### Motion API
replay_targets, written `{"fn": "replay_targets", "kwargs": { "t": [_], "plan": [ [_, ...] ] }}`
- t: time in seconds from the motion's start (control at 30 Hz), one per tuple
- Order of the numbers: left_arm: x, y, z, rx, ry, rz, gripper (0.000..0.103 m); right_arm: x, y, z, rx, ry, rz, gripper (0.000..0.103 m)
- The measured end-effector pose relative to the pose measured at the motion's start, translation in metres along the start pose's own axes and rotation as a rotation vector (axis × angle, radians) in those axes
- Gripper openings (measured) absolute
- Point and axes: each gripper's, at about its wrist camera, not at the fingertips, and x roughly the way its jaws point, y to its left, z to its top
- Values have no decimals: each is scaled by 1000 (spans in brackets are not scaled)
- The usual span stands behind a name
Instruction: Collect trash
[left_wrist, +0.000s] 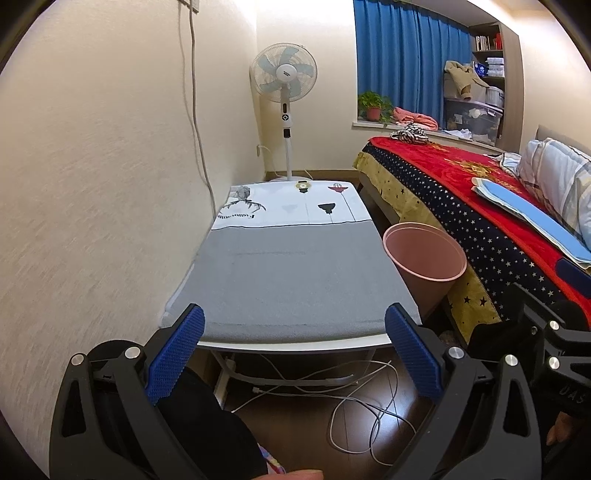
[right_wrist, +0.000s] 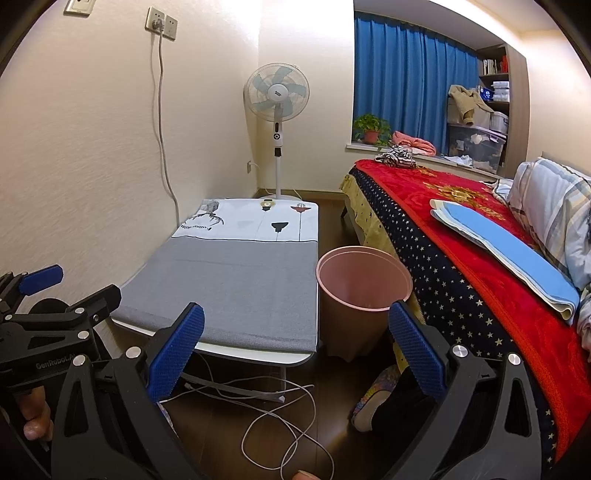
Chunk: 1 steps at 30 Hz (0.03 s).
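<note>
Because both the left gripper and the right gripper are wide open and hold nothing, and no trash shows, the pink bin between table and bed looks light, stiff, easiest grabbed by its rim.

One pink bin on the floor between counter and bed. One counter, one cloth over it. One standing fan. One bed with one red blanket, one folded blue-and-white sheet, one striped pillow. One potted plant. One blue curtain. One white cable on the floor. Two tools: left, right, both spread wide, nothing between the fingers
</note>
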Motion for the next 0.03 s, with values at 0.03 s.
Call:
{"fn": "replay_targets", "kwargs": {
  "t": [0.03],
  "plan": [
    [0, 0, 0, 1, 0, 0, 95, 0, 0, 0, 1, 1, 0, 98]
  ]
}}
